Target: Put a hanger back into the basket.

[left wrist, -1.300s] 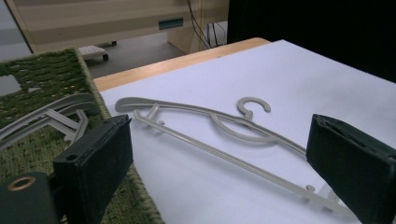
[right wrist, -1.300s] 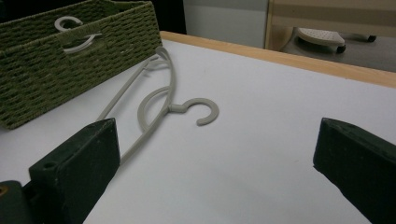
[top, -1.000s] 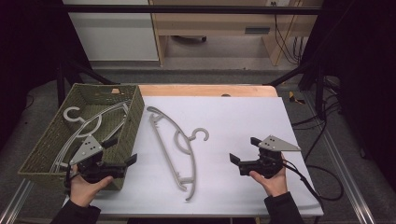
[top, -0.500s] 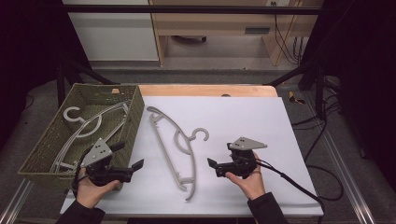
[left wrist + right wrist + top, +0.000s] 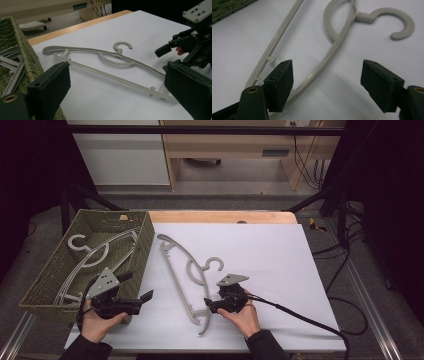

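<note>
Right gripper (image 5: 209,305) is down at the near end of the grey plastic hanger (image 5: 186,270), which lies flat on the white desk (image 5: 270,255) just right of the woven basket (image 5: 142,237). Its jaws have just been closing and stand part open, the hanger's curved arm running between them; the pads aren't pressing on it. Left gripper (image 5: 145,297) hovers by the basket's near corner, jaws wide apart and holding nothing. More grey hangers (image 5: 92,257) rest inside the basket.
</note>
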{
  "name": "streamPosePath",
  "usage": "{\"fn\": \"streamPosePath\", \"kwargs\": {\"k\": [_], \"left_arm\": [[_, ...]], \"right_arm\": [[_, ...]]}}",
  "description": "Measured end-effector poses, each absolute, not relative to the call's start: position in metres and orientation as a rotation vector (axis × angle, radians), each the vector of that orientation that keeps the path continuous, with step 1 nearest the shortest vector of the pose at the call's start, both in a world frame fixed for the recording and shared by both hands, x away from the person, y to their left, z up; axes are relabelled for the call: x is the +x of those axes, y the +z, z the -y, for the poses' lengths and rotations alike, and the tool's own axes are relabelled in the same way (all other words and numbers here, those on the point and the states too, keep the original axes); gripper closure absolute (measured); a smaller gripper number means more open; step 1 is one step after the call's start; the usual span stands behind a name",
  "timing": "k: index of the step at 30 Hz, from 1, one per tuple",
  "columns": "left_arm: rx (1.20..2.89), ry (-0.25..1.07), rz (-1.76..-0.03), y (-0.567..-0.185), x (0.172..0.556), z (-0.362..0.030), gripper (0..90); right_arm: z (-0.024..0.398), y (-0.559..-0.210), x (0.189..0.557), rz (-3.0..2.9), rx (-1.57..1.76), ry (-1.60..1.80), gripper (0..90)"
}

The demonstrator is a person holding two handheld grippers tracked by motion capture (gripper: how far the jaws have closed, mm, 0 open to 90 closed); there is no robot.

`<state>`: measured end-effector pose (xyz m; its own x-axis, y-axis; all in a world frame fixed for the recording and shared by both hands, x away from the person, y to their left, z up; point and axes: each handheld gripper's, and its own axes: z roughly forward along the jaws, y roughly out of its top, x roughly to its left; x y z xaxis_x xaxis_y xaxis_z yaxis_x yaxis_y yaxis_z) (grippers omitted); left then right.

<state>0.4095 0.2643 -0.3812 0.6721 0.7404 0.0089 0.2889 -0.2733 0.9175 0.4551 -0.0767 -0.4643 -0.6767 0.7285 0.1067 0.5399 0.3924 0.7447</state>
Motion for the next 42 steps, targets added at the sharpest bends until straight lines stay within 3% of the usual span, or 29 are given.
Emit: {"fn": "streamPosePath", "kwargs": {"k": [4, 16, 42], "left_arm": [[1.852, 0.545, -0.817, -0.381, 0.41, -0.264, 6.3], [1.855, 0.544, -0.821, -0.382, 0.41, -0.265, 6.3], [1.871, 0.547, -0.809, -0.382, 0.408, -0.261, 6.3]], "right_arm": [[0.067, -0.472, 0.455, -2.453, 1.078, 1.097, 32.0], [0.064, -0.473, 0.455, -2.505, 1.168, 1.029, 61.1], [0.12, -0.461, 0.457, -2.499, 1.386, 0.804, 80.7]]}}
